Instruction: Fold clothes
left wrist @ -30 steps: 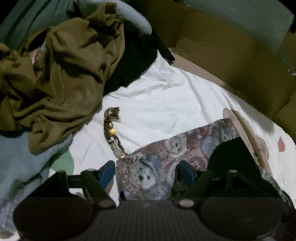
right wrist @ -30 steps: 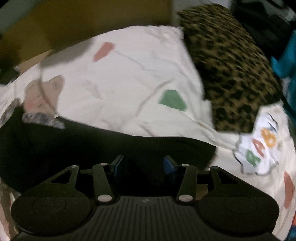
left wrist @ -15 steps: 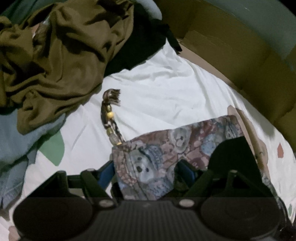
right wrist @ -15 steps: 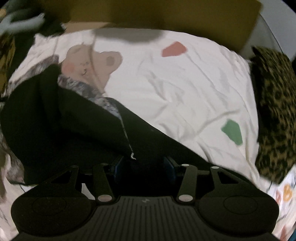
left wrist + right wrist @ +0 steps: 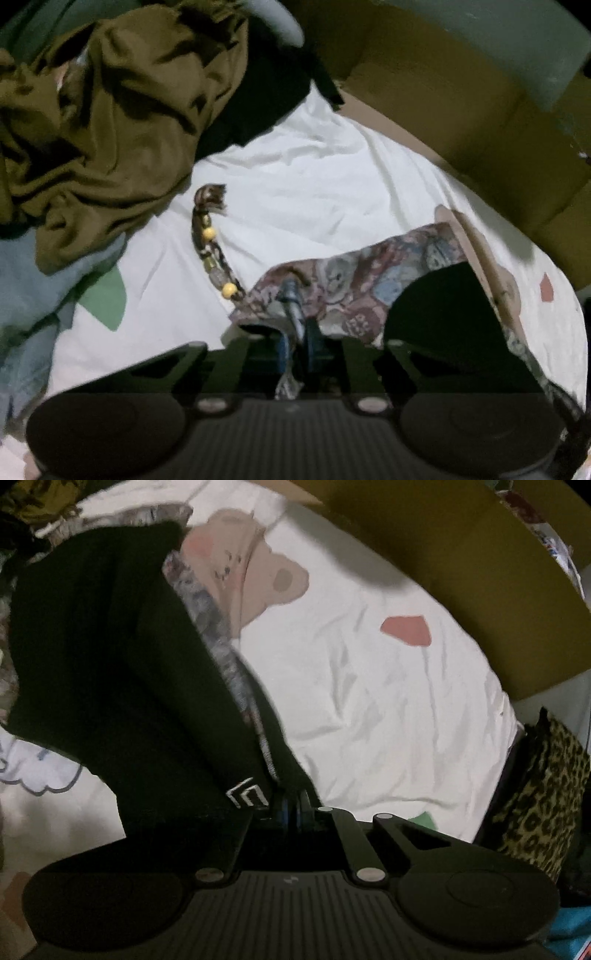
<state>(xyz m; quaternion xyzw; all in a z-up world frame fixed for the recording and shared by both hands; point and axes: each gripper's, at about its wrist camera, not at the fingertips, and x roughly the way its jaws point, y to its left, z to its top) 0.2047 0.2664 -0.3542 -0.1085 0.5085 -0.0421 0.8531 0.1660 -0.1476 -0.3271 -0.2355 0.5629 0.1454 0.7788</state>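
A black garment [image 5: 110,646] with a bear-print patchwork edge [image 5: 362,273] lies on the white sheet [image 5: 314,177]. A beaded cord [image 5: 212,236] trails from its corner. My left gripper [image 5: 297,317] is closing, its jaws pinched on the bear-print corner, and cloth bunches between the blue pads. In the right wrist view my right gripper [image 5: 293,805] is closing tight on the black hem beside a white logo [image 5: 247,794]. The patterned trim [image 5: 218,635] runs up from that grip.
A rumpled olive garment [image 5: 110,110] and dark clothes [image 5: 266,99] are heaped at the left, over blue-grey cloth [image 5: 33,277]. Cardboard [image 5: 443,110] borders the far side of the bed. A leopard-print cloth [image 5: 543,794] lies at the sheet's right edge.
Both grippers stood open over the garment and have now come together on it. The right gripper rolled and swung left, so the leopard cloth slid to the right edge.
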